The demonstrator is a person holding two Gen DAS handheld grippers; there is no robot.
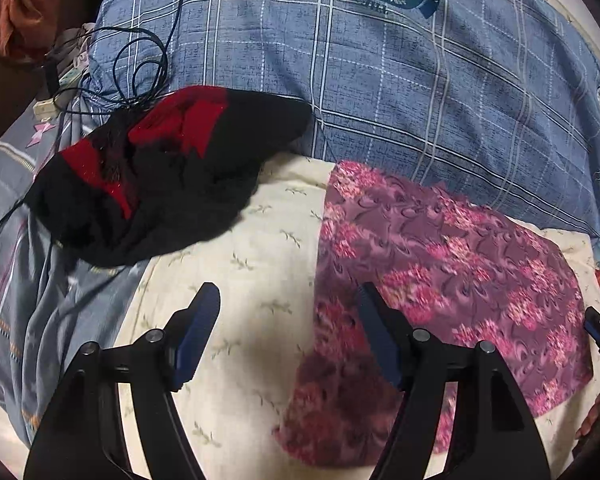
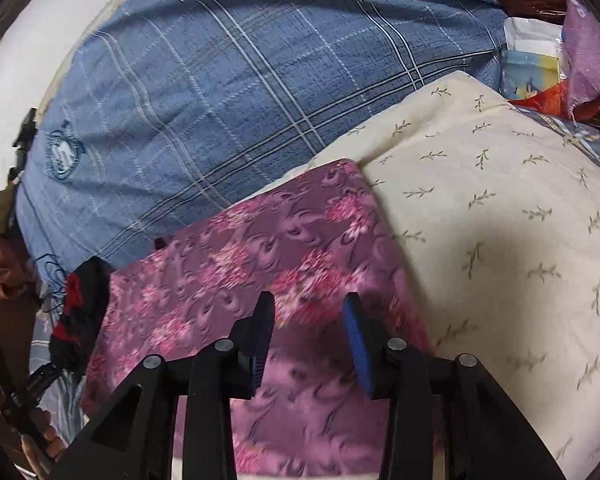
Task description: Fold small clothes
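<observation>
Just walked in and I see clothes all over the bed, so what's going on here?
A person holding a two-finger tool in each hand is folding small clothes on a cream leaf-print sheet. A purple cloth with pink flowers lies spread flat on it. Both tools are open and gripping nothing: the left tool is at the cloth's left edge, the right tool is above its near part. A crumpled black and red knit garment waits to the left, by a blue plaid pillow.
</observation>
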